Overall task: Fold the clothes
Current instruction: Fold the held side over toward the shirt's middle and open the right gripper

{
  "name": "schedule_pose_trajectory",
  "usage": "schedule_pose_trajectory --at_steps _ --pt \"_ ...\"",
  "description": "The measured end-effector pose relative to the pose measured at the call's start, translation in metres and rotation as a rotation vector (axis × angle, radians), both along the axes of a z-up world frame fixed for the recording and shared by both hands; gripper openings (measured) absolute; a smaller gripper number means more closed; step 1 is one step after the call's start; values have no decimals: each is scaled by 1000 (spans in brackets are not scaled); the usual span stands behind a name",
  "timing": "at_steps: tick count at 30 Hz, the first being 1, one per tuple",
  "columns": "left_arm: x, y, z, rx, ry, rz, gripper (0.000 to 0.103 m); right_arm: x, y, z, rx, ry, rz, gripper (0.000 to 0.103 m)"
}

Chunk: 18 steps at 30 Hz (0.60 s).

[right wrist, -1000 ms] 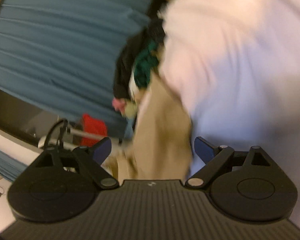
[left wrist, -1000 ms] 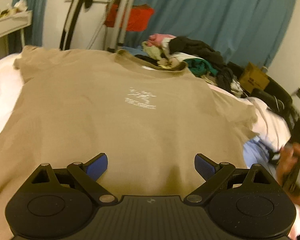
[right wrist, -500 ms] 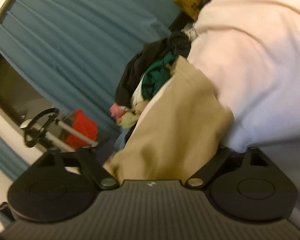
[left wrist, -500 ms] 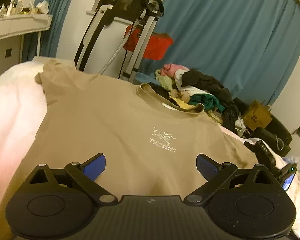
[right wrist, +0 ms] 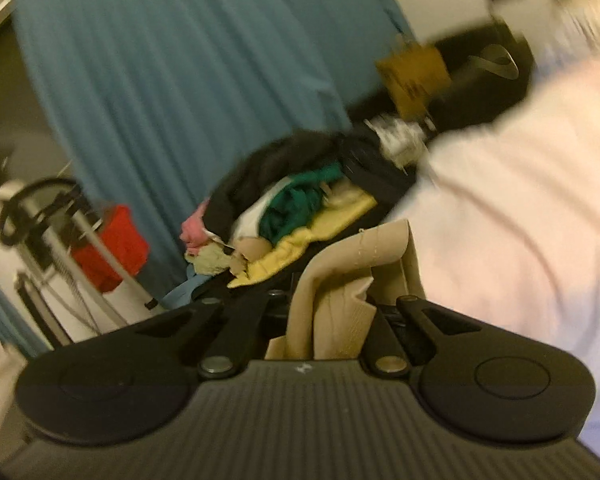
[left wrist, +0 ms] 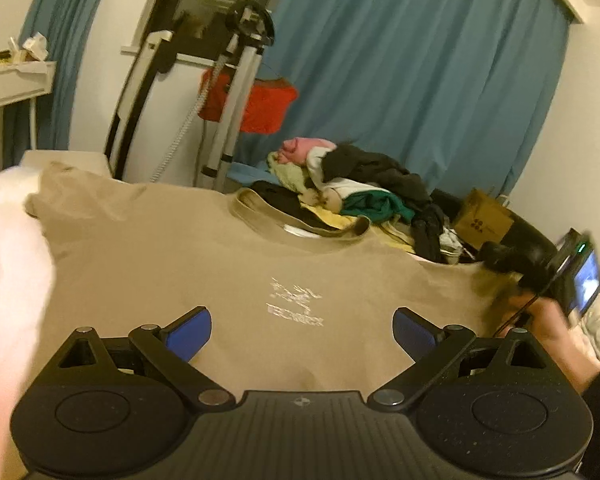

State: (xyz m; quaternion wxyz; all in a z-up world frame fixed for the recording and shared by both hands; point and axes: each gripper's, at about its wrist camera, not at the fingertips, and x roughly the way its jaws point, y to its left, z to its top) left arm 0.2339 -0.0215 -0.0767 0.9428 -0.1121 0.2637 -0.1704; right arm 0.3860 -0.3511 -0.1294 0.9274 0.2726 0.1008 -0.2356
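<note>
My right gripper (right wrist: 332, 312) has just closed, and its jaws now pinch a bunched fold of the tan cotton T-shirt with a white chest print (left wrist: 228, 280); the cloth stands up in ribbed folds between the arms. My left gripper (left wrist: 302, 330) is wide apart, its two blue pads (left wrist: 188, 332) over the shirt front with nothing between them.

I count one T-shirt, spread front-up across the pale pink bedcover (left wrist: 8, 264), collar toward the far side. Behind the collar is one heap of mixed clothes (left wrist: 360, 196): black, green, yellow, pink. There is one brown cardboard box (left wrist: 484, 222) beyond it, one red garment (left wrist: 260, 108) hung on a white metal stand (left wrist: 236, 96), and a blue curtain (left wrist: 420, 80) across the back.

Only the left view shows the whole shirt and print, plus my right hand (left wrist: 552, 332) at the shirt's right edge. Only the right view shows the pinch itself, though it is blurred.

The shirt's left sleeve reaches the bedcover's far left corner; bare cover lies open on the left side, while the heap crowds the collar edge.
</note>
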Motion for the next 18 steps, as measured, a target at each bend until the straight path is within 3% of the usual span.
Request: schedule_pose_trajectory --at_steps 5,8,13,18 --pt "-9 36 18 -18 -14 94 99 9 76 56 -295 68 57 6" --pt "-9 62 24 -22 6 156 99 27 136 62 -456 125 124 7" --pt "-7 97 31 43 34 241 100 63 239 27 -647 239 295 7" --pt "5 112 29 47 48 280 100 106 301 -38 -673 375 461 7"
